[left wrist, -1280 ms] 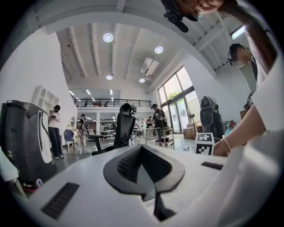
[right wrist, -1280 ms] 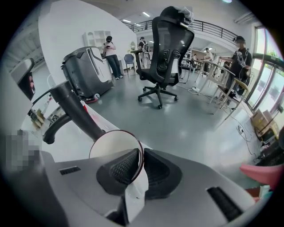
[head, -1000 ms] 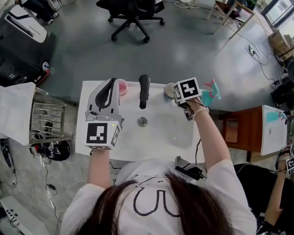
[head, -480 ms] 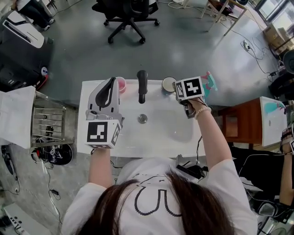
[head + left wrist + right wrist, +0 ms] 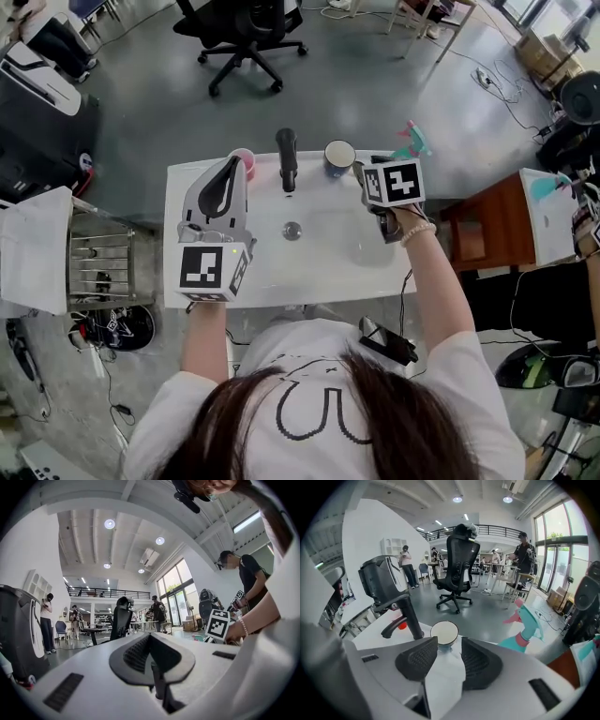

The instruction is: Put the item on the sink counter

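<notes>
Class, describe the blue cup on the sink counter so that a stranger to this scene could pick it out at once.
Find the white sink counter and the black faucet at its back edge. The cup stands just right of the faucet. It is white inside and blue outside, unlike the pink cup left of the faucet and the teal spray bottle further right.

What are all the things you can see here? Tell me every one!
sink counter: one, white, middle
faucet: one, black, counter's back edge
blue cup: one, blue, white inside, right of the faucet
pink cup: one, pink, left of the faucet
spray bottle: one, teal and pink, by the counter's far right corner
office chair: one, black, floor beyond the counter
left gripper: one, white, jaws together, empty
right gripper: one, white, jaws just opened, nothing between them
</notes>
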`<state>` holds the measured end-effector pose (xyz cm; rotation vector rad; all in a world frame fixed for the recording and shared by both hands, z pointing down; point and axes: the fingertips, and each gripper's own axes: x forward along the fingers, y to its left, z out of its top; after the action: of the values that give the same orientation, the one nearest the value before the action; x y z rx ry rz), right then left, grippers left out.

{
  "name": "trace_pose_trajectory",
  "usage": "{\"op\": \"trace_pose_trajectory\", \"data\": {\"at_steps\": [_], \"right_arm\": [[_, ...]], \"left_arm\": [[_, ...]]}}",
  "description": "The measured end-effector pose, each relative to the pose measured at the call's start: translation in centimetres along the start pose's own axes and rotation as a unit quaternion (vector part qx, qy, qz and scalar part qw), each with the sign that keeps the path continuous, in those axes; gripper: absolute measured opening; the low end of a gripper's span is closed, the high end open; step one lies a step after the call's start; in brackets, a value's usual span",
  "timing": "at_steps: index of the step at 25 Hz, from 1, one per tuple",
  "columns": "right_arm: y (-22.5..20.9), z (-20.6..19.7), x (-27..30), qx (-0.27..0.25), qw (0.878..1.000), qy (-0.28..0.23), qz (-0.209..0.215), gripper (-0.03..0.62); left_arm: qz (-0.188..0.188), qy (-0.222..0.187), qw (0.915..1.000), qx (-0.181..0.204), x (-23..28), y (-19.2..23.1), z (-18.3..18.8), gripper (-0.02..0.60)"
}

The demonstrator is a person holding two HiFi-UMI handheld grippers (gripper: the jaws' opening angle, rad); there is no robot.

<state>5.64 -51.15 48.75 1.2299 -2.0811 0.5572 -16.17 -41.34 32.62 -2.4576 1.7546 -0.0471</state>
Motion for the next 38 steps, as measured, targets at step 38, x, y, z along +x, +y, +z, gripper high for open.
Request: {"op": "trace_pose_trajectory", "data": {"at_steps": [38], "right_arm": [[2.1, 4.4, -29.2, -0.102, 0.899, -0.417, -0.092, 0.028]], "left_arm": [[0.008, -0.089, 0.9954, 0.035, -3.9, -5.8, 9.5, 0.011]]}}
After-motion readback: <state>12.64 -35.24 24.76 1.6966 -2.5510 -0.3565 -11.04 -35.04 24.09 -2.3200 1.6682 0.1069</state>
